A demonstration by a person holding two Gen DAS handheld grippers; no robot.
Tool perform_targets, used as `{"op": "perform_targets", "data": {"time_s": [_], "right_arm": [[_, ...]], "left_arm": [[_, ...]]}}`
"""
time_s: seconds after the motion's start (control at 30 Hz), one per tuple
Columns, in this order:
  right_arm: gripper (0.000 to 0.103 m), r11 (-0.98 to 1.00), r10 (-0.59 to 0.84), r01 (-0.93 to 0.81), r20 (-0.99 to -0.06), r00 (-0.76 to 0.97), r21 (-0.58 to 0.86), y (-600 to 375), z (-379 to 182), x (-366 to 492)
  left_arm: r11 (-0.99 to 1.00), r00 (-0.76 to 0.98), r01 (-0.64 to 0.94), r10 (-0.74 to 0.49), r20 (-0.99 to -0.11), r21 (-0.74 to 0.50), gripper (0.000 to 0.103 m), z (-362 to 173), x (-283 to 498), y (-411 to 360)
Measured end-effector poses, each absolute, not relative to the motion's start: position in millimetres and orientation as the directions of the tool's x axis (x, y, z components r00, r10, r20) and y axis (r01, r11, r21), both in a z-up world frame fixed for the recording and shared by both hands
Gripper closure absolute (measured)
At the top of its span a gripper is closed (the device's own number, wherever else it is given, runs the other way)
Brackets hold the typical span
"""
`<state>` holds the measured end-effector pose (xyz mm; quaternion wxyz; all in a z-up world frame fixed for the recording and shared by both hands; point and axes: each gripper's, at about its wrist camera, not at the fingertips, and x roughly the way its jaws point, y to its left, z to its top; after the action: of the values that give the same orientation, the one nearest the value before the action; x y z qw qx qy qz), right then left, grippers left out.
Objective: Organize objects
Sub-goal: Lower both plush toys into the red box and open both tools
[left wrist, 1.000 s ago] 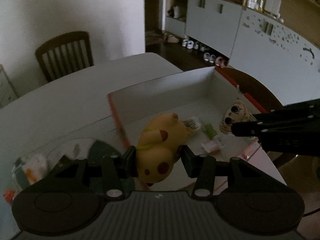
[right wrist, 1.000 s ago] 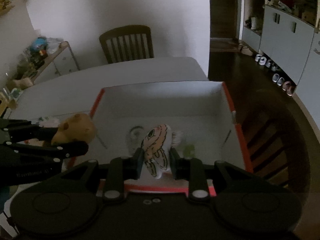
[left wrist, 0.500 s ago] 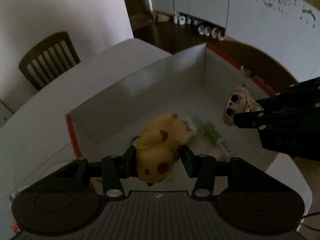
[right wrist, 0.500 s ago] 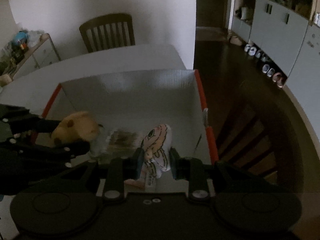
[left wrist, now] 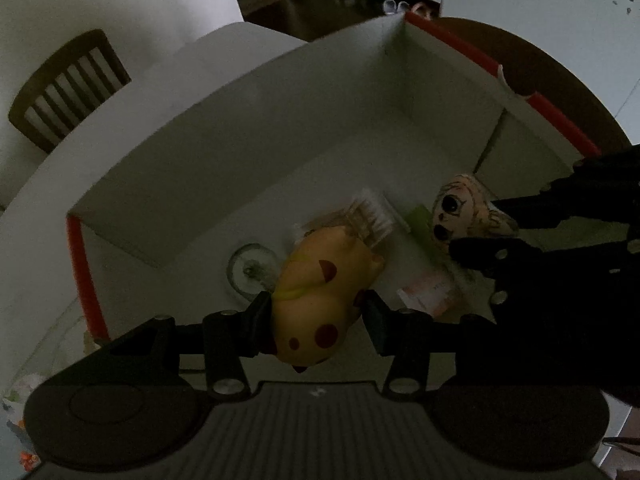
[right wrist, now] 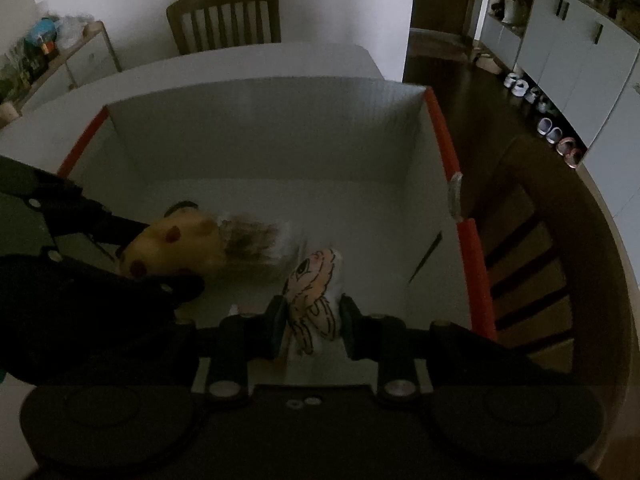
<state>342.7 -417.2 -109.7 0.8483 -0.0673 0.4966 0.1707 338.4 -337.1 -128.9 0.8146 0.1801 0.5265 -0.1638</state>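
My left gripper (left wrist: 316, 312) is shut on a yellow plush toy (left wrist: 320, 284) with dark red spots, held inside the white box (left wrist: 240, 112) with orange rims. In the right wrist view the same yellow plush toy (right wrist: 176, 248) shows at the left in the left gripper (right wrist: 160, 272). My right gripper (right wrist: 312, 320) is shut on a small white cushion doll (right wrist: 316, 292) with a drawn cartoon face, also down inside the white box (right wrist: 264, 128). The doll (left wrist: 464, 216) and the right gripper (left wrist: 492, 224) appear at the right of the left wrist view.
On the box floor lie a clear brush-like item (left wrist: 372, 216), a green packet (left wrist: 420, 220), a pinkish packet (left wrist: 428, 292) and a round clear lid (left wrist: 250, 270). A wooden chair (right wrist: 224, 20) stands beyond the white table (right wrist: 240, 60); another chair (right wrist: 540, 248) is right of the box.
Both grippers have sunk from above the box rim to inside the box, each still gripping its toy. The left one moved right over the box floor.
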Motion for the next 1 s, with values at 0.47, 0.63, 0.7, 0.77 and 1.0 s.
{"op": "perform_targets", "data": {"time_s": [0.47, 0.63, 0.7, 0.77, 1.0], "right_arm": [[0.064, 0.94, 0.197, -0.338, -0.882, 0.427, 0.046, -419, -113, 338], [0.055, 0.938, 0.226, -0.338, -0.882, 0.414, 0.082, -423, -108, 335], [0.045, 0.933, 0.247, -0.346, -0.877, 0.413, 0.099, -424, -104, 330], [0.042, 0.931, 0.247, -0.355, -0.87, 0.427, 0.091, -424, -100, 327], [0.034, 0.932, 0.265, -0.347, -0.848, 0.458, 0.104, -432, -84, 315]], "left_arm": [[0.9, 0.348, 0.43, -0.092, -0.933, 0.071, 0.046, -135, 342, -329], [0.917, 0.36, 0.396, -0.105, -0.927, 0.05, 0.035, -131, 342, -320], [0.926, 0.365, 0.377, -0.113, -0.924, 0.036, 0.035, -128, 342, -312], [0.925, 0.369, 0.38, -0.136, -0.919, 0.016, 0.035, -125, 340, -307], [0.915, 0.422, 0.405, -0.189, -0.887, -0.003, 0.033, -108, 324, -303]]}}
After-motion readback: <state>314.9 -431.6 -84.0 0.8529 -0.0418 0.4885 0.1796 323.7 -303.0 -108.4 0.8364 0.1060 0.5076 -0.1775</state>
